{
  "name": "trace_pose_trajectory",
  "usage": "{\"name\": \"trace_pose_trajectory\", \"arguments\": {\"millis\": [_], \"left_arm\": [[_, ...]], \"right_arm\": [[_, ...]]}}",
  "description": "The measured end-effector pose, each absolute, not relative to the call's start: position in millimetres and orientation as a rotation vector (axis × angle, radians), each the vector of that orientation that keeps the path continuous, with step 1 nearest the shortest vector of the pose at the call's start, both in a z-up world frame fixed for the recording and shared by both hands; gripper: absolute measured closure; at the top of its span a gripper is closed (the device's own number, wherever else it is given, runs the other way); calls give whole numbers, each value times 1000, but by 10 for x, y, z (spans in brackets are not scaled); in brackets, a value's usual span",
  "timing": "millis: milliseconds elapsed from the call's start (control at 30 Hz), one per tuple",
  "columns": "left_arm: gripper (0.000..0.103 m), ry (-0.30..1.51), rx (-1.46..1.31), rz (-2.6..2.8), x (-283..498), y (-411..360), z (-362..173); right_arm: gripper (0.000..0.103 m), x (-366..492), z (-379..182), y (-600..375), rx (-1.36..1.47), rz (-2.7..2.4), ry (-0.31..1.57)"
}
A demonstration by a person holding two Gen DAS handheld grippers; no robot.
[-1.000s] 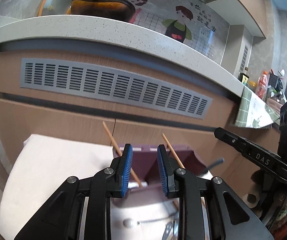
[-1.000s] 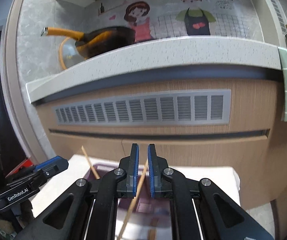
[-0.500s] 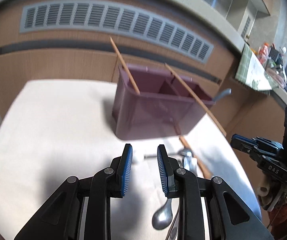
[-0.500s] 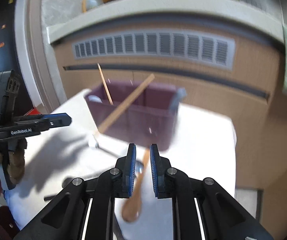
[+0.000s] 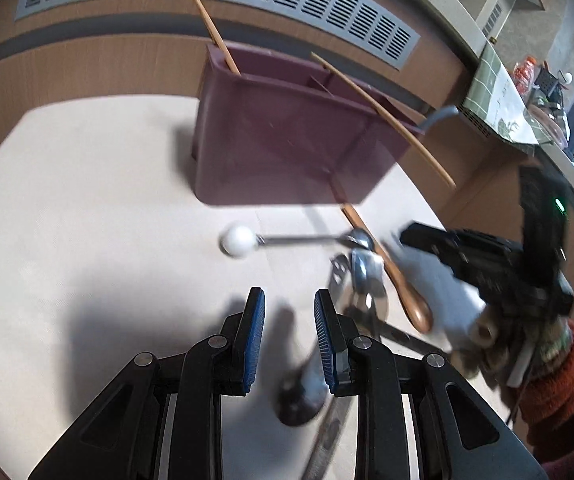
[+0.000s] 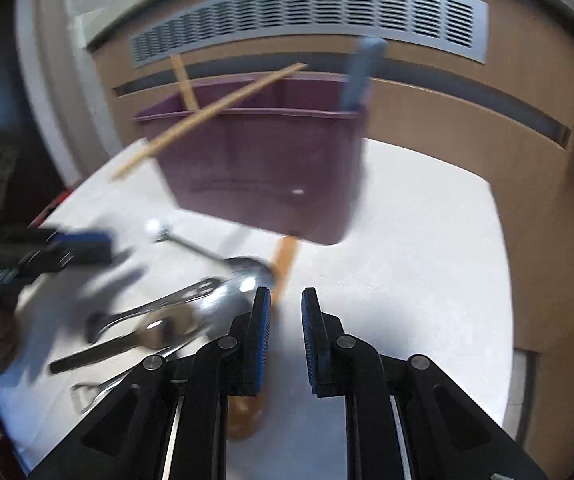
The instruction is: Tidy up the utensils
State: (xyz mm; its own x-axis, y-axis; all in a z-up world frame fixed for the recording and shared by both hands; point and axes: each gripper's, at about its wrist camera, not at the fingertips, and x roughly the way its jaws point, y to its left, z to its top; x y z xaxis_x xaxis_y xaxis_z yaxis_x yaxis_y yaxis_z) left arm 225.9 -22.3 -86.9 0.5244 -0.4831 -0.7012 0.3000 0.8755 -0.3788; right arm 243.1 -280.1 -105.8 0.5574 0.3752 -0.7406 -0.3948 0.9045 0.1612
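I'm holding both grippers over the loose utensils on the white table (image 5: 67, 208), in front of the bin (image 5: 279, 140). Left gripper (image 5: 289, 334) is standing apart, empty, with a metal spoon (image 5: 301, 396) lying under its right finger. Right gripper (image 6: 286, 330) is standing apart too, its jaws having just been opening, nothing between the pads; the wood spoon (image 6: 283, 264) is lying just left of the gap, its bowl hidden under the left finger. A ball-end tool (image 5: 239, 240), a slotted server (image 6: 191, 292) and a dark-handled piece (image 6: 99, 354) are lying in the same heap, overlapping. The bin is already holding two chopsticks (image 5: 217, 34) and a blue handle (image 6: 361, 72). Judging handling: the wood spoon is looking light, stiff and grippy, so I'm aiming for mid-handle, clear of the metal. The metal pieces are likely slick and heavier, apt to pivot or slide; I'm taking those at the neck near the bowl, flat sides to the pads. Motion blur is hiding finer detail.
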Motion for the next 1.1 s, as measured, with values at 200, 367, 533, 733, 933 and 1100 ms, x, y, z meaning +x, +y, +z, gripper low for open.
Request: {"name": "trace_pose_trajectory", "arguments": {"millis": [200,367,533,733,933,1100], "left_arm": [[76,935,-174,-563,2167,-465,-908],[76,946,-106,-604,2179,-659,-906],[75,985,-20,-616,2244,-889,-951],[74,953,93,-560,2267,-1088,-919],[74,933,122,-521,2196,-995,-917],[74,937,67,-457,2112,-580,-929]], "right_arm": [[86,2449,-1204,-2954,94,460,954],[86,2201,-1219,-2955,129,508,961],[86,2087,-1179,-3028,143,469,945],[86,1994,-1125,-3107,122,425,924],[85,1877,-1062,-3088,84,443,901],[85,1705,-1068,-2971,20,506,913]]}}
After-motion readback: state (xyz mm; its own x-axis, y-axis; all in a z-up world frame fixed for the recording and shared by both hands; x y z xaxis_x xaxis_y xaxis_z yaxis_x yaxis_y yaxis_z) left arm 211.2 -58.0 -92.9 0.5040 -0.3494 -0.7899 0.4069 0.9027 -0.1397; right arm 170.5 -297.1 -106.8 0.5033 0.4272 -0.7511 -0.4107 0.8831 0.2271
